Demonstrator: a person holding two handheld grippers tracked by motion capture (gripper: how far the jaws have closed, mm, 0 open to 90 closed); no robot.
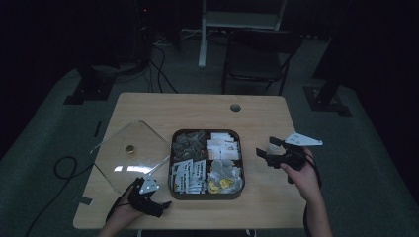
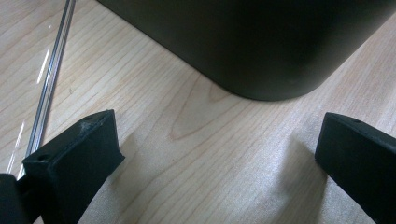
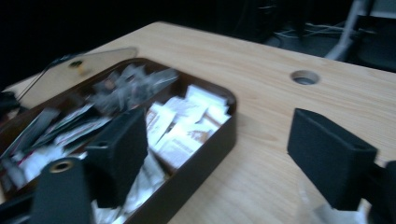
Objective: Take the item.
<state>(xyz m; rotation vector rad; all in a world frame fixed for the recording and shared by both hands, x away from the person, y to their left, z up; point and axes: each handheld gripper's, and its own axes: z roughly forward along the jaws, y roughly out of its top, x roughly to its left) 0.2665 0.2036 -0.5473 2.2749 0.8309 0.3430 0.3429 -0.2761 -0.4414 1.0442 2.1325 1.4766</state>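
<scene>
- We are working around the dark box [image 1: 206, 193] of packets, which is sitting open in the middle of the table [image 1: 257, 113], divided into four compartments.
- Our right gripper [image 1: 267, 150] is hovering just off the box's right side, level with its far right compartment of white packets [image 1: 223, 146]; its fingers [image 3: 329, 156] are standing wide apart and gripping nothing, though something small and clear is showing blurred at the bottom edge of the right gripper view, and we cannot tell what it is.
- From those fingers the box is lying to the left, so any reach from this hand is going across the right wall and slightly down.
- Our left gripper [image 1: 157, 203] is resting low at the near left corner of the box; its fingers [image 2: 77, 149] are also wide apart, with bare wood between them and the rounded corner just ahead, not touching.
- The clear lid [image 1: 132, 154] is lying flat on the table to the left of the box, its edge running just beside the left fingers.
- We judge the left hand nearer to the lid and the right hand nearer to the packets.
</scene>
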